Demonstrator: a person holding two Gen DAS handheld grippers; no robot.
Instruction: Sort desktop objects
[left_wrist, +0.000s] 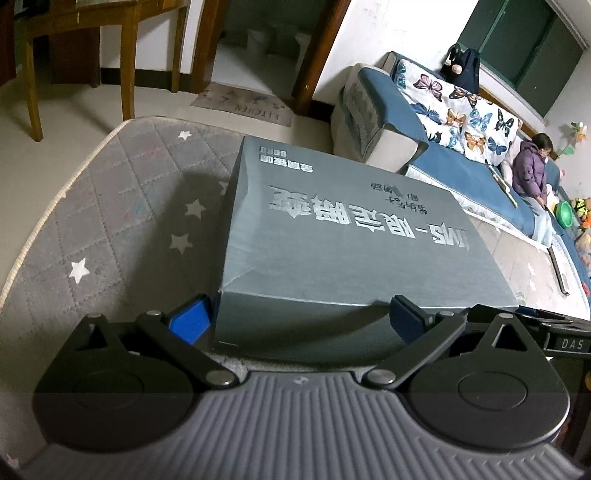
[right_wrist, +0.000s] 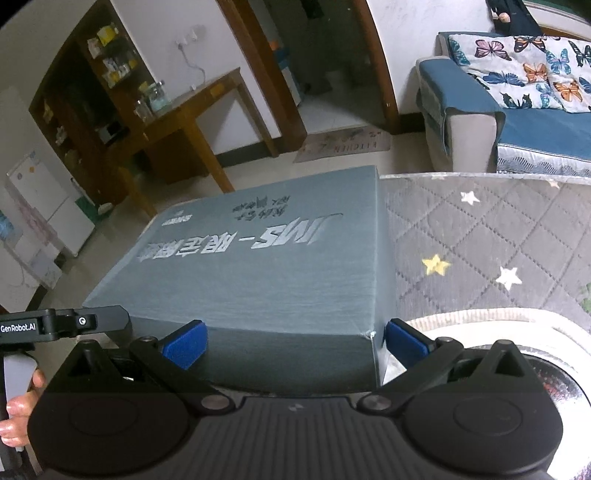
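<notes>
Box (left_wrist: 354, 236): large, flat, grey-blue cardboard, silver lettering on lid, closed. Lies flat on quilted grey star-patterned mat (left_wrist: 122, 206), near its edge.

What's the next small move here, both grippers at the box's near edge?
Probably close both together, then lift. The left gripper and right gripper are open at the near edge of the grey box, which lies closed on the quilted mat.

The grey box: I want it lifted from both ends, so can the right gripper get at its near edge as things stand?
Probably yes. The right gripper is open at the grey box, its near face between the blue pads, with nothing between them.
</notes>
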